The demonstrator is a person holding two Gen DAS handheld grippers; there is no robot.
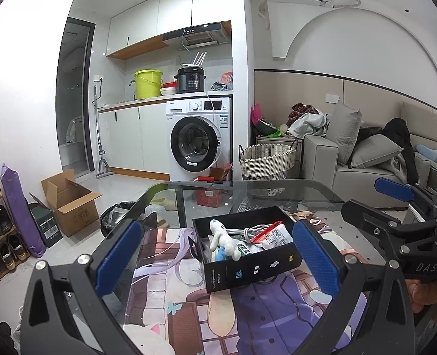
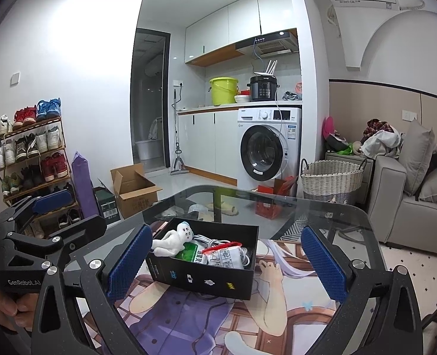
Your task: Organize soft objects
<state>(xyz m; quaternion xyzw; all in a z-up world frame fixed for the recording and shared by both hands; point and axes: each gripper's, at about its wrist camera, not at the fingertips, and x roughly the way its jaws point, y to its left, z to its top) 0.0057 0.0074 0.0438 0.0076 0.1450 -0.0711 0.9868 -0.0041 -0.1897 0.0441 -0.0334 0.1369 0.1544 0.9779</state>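
A black box (image 1: 249, 270) (image 2: 202, 276) sits on a printed mat on the glass table. Inside lie a white plush toy (image 1: 222, 241) (image 2: 174, 239), a coiled white cable (image 1: 254, 230) (image 2: 209, 240), a white packet with a red top (image 1: 274, 233) (image 2: 225, 256) and a green packet (image 2: 190, 253). My left gripper (image 1: 217, 259) is open, its blue pads either side of the box, a little short of it. My right gripper (image 2: 225, 261) is open too, straddling the box from the near side. Each gripper also shows in the other's view: the right gripper (image 1: 396, 204) and the left gripper (image 2: 40, 207).
The printed mat (image 1: 248, 310) (image 2: 188, 310) covers the near part of the glass table (image 1: 248, 189) (image 2: 307, 207). Beyond stand a woven basket (image 1: 267, 159), a washing machine (image 1: 199, 139), a cardboard box (image 1: 70, 201), a shoe rack (image 2: 32, 159) and a grey sofa (image 1: 366, 162).
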